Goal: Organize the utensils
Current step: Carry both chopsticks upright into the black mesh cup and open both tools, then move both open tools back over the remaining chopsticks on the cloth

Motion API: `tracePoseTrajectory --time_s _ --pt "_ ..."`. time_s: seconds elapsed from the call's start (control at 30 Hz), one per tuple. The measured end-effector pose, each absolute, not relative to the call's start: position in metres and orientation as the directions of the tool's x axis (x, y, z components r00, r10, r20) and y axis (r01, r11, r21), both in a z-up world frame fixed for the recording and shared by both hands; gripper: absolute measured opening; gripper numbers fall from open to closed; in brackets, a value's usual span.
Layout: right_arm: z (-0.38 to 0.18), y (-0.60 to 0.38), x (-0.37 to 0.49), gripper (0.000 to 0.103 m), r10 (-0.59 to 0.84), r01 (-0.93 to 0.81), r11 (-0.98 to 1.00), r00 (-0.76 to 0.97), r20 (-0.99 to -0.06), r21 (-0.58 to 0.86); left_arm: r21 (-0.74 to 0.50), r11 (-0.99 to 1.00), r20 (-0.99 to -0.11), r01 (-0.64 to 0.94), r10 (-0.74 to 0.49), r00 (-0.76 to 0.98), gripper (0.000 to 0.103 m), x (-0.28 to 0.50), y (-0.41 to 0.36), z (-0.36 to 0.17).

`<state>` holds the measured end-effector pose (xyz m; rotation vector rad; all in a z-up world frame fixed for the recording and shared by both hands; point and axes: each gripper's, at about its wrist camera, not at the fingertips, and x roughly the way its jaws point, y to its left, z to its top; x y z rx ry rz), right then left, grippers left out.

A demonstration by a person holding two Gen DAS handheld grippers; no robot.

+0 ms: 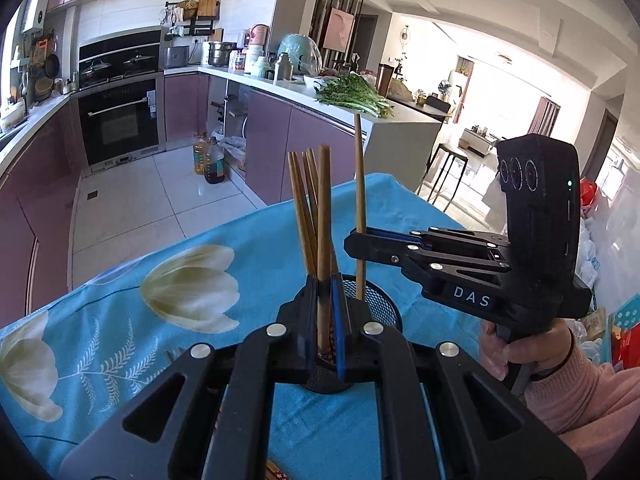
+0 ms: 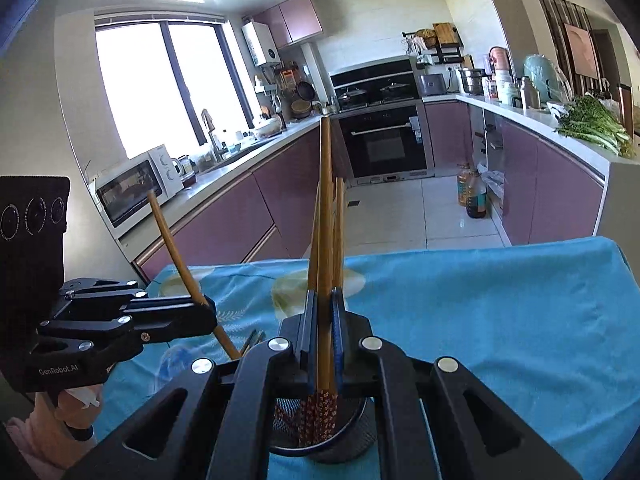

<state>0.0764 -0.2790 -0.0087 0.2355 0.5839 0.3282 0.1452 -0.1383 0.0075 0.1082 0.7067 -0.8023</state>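
The left gripper (image 1: 323, 312) pinches one wooden chopstick (image 1: 323, 216) between its blue pads, tilted beside the black mesh holder (image 1: 380, 304). The right gripper (image 2: 325, 320) clamps another chopstick (image 2: 326, 208) upright, its patterned end inside the holder's rim. More chopsticks (image 1: 304, 208) stand in the holder on the blue floral tablecloth (image 1: 160, 272).

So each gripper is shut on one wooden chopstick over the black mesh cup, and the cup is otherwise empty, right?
Not empty: several wooden chopsticks already stand in the black mesh cup, as the left wrist view shows. The left gripper and right gripper are each shut on one chopstick.
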Motion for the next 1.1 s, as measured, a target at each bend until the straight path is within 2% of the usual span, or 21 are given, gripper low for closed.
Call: tracePoseTrajectory --time_s 0.4,0.5,0.63,0.8,0.97,1.1 --pt "-0.019 -0.276 0.077 0.009 0.352 -0.213 0.928 0.766 -0.537 0.305 -0.183 0.741 -0.632 0.646 -0.592 0.5 0.008 0.156 -0.138 -0.01" --pt "-0.018 -0.276 0.078 0.011 0.35 -0.206 0.927 0.771 -0.532 0.312 -0.174 0.757 -0.61 0.63 -0.585 0.534 0.014 0.147 -0.131 -0.01" --pt "-0.009 -0.274 0.066 0.02 0.357 -0.227 0.925 0.79 -0.498 0.304 -0.156 0.798 -0.57 0.582 -0.554 0.607 0.025 0.135 -0.106 -0.004" --pt "0.007 -0.263 0.039 0.027 0.419 -0.32 0.904 0.797 -0.436 0.283 -0.14 0.853 -0.533 0.502 -0.492 0.688 0.032 0.119 -0.067 -0.004" --pt "0.013 -0.236 0.018 0.034 0.514 -0.452 0.857 0.745 -0.424 0.246 -0.118 0.892 -0.559 0.437 -0.423 0.713 0.039 0.108 -0.037 -0.017" --pt "0.0 -0.207 0.012 0.034 0.567 -0.521 0.82 0.681 -0.464 0.238 -0.099 0.914 -0.6 0.394 -0.371 0.709 0.044 0.102 -0.019 -0.039"
